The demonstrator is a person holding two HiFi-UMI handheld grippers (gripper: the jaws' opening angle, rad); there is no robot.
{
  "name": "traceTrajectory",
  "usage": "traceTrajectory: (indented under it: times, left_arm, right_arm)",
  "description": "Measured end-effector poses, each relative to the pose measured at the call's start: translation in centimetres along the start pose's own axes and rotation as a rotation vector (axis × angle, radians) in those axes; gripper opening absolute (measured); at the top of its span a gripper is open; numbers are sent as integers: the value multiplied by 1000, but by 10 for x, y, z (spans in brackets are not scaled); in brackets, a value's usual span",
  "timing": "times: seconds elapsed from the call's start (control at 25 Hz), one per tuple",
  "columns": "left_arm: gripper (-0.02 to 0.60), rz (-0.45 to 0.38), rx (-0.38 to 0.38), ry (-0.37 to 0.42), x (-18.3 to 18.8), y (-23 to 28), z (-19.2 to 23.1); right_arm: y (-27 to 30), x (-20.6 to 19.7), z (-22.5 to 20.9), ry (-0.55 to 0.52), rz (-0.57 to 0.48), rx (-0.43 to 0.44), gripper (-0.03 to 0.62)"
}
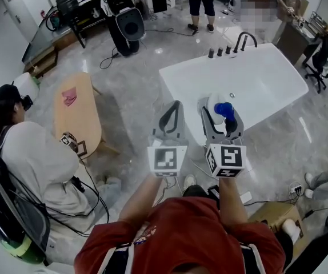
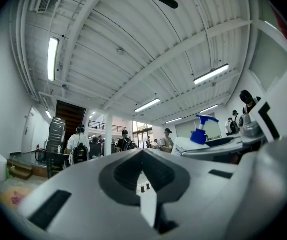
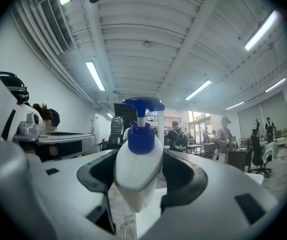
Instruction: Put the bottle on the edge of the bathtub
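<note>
Marble floor (image 1: 130, 90), bathtub (image 1: 267, 79), right tongs (image 1: 222, 109) clamped on bottle (image 3: 137, 169), left tongs (image 1: 174, 105) together, empty.

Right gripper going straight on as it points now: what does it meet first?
Likely the near rim of the white bathtub, just ahead of the right gripper and its white blue-pump bottle. Height is unclear, so it might pass over.
</note>
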State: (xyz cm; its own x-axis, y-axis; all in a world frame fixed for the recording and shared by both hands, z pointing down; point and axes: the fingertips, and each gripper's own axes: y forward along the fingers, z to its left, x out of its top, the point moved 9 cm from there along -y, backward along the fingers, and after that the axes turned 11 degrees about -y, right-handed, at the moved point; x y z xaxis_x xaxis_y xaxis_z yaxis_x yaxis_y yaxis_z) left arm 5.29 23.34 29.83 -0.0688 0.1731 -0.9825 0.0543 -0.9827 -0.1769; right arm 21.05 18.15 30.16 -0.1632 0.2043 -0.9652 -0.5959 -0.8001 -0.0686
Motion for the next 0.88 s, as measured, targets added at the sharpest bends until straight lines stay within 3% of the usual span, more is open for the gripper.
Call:
traceTrajectory:
  times: [0.12,0.28,0.88]
  left_arm:
    - [15,0,11,-30,1,22,0]
    - [15,13,7,5,-6,53,-14]
    - [15,26,47,3,-22,140,-15]
  right_arm:
    - [18,-1,-12,1,0,1,275]
    - [33,-9,-45,3,2,8,275]
    - [103,-25,-102,8,-25,38,275]
